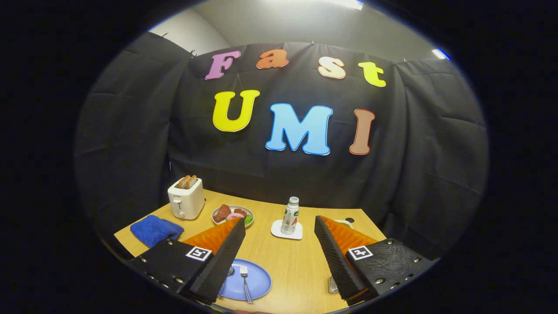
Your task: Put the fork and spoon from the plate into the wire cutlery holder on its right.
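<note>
We see the table (301,261) beneath our tongs (279,253), whose fingers are spread wide, holding nothing. The blue plate (257,283) lies beside the left finger, the fork (245,279) on it; the spoon (230,271) seems mostly hidden.

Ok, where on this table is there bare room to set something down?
The widest bare wood lies between the open gripper fingers, bordered by the blue plate with its fork and the coaster under the bottle. It is crowded further back, around the toaster, blue cloth and food plate.
</note>
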A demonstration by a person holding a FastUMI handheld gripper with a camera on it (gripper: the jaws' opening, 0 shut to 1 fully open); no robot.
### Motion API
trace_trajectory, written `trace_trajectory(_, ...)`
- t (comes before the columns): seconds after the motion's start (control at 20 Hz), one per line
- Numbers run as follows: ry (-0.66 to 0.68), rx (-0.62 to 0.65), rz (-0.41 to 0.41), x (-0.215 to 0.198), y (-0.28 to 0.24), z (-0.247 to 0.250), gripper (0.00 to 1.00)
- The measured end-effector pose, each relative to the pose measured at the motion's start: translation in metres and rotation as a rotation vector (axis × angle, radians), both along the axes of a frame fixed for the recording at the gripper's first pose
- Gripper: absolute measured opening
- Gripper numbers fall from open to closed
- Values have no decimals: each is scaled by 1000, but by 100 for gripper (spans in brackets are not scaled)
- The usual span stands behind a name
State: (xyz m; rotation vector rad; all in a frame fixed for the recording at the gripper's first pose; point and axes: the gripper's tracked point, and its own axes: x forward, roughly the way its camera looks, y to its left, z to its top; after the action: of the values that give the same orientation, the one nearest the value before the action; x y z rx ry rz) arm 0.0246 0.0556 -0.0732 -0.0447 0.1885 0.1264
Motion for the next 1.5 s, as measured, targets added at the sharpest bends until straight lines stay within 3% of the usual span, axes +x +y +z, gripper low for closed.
trace_trajectory(0.3, 105, -25, 59, 3, 19, -32, 98)
trace_trajectory(0.8, 374, -188, 212, -7, 52, -123, 98)
trace_trajectory(1.35, 639, -332, 314, -18, 68, -210, 98)
trace_trajectory(1.5, 702, -343, 329, -22, 70, -231, 89)
